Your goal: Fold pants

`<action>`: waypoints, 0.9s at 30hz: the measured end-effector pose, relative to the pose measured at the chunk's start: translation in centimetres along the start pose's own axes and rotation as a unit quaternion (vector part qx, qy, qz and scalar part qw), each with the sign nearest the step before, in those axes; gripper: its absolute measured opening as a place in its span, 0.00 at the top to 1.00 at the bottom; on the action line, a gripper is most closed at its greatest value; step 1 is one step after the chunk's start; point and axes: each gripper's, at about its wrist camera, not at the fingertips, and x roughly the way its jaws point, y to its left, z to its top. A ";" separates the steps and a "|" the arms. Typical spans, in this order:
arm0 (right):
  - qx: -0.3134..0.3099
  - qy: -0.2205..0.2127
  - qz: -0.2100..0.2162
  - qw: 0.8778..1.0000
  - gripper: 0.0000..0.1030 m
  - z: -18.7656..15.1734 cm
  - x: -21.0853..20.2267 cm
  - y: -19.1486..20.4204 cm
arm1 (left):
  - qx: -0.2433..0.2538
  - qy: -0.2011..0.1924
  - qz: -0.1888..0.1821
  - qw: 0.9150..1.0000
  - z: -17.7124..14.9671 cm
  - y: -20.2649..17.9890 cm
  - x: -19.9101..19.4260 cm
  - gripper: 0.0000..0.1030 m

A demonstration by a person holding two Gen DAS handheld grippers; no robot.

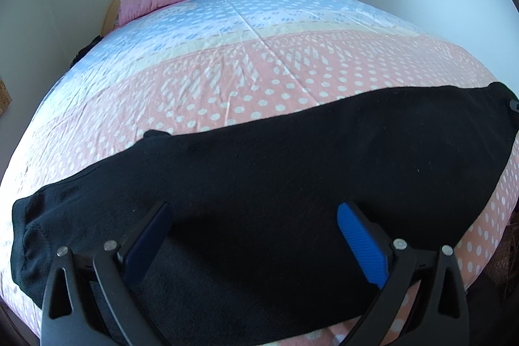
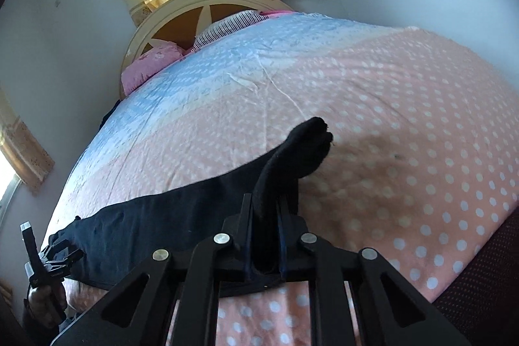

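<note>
While the right claw [image 2: 265, 209] pinches one end of the black pants [image 2: 155, 226] and holds that bunched end raised off the polka-dot bedspread [image 2: 405, 125], the rest of the garment trails away to its left across the near edge of the bed. Over that far stretch the left claw [image 1: 256, 213] hangs with its blue-padded fingers [image 1: 363, 245] spread wide, the pants [image 1: 292, 158] lying flat beneath and ahead of them, nothing gripped.
</note>
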 end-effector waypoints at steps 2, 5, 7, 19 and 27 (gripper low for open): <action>-0.023 -0.013 0.005 1.000 0.88 0.4 -0.7 2.2 | -0.008 -0.002 -0.004 1.000 0.0 0.4 -0.3 0.00; -0.062 -0.030 0.020 0.997 0.88 0.7 -1.6 6.4 | -0.016 -0.008 -0.009 1.000 0.2 0.8 -0.8 0.00; -0.093 -0.034 0.032 0.995 0.88 0.5 -1.8 9.6 | -0.017 -0.011 -0.016 1.000 0.2 0.8 -1.2 0.00; -0.205 0.020 0.106 0.973 0.88 -3.7 2.8 23.2 | -0.025 -0.025 -0.047 0.998 -0.1 1.6 -2.6 0.00; -0.253 0.068 0.132 0.956 0.88 -7.3 6.9 28.1 | -0.050 -0.033 -0.046 0.997 -0.2 3.3 -2.9 0.00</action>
